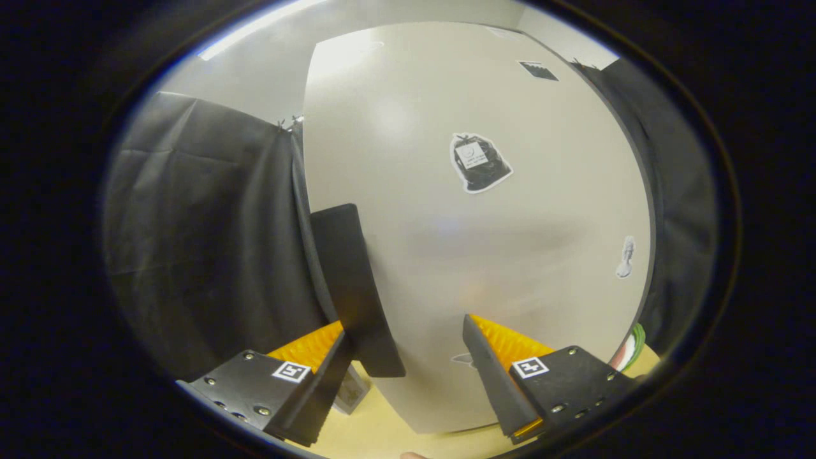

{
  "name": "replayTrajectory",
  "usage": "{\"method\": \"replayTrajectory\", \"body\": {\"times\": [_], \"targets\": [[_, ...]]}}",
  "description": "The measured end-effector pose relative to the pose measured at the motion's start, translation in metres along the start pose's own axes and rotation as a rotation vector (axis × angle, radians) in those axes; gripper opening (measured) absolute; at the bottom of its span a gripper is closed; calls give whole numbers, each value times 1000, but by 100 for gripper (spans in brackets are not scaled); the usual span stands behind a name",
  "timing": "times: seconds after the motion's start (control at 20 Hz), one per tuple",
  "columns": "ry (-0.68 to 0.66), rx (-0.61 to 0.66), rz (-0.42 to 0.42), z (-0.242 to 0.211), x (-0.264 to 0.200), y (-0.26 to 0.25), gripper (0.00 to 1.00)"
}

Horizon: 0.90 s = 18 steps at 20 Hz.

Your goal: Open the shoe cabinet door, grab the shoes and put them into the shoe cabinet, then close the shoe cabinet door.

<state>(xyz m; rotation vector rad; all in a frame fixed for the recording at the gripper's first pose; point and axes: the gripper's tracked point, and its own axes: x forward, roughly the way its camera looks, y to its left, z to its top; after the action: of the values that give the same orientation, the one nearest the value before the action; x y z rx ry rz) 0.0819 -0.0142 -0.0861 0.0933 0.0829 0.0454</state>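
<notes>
The upright black handle of the pale cabinet door is seen beside the left finger; the jaws are held wide open, empty.

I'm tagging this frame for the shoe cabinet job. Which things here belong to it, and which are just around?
Job:
- cabinet door, pale, close ahead of the fingers
- dark handle at its edge, by one finger
- gripper, fingers apart, holding nothing

Just around:
- bag sticker on the door
- small figure sticker
- black cloth beside the cabinet
- wooden floor
</notes>
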Motion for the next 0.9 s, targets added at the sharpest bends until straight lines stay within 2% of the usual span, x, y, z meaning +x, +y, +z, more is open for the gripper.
{"method": "replayTrajectory", "body": {"times": [0.9], "targets": [[-41,-32,-40,1,15,-3,99]]}}
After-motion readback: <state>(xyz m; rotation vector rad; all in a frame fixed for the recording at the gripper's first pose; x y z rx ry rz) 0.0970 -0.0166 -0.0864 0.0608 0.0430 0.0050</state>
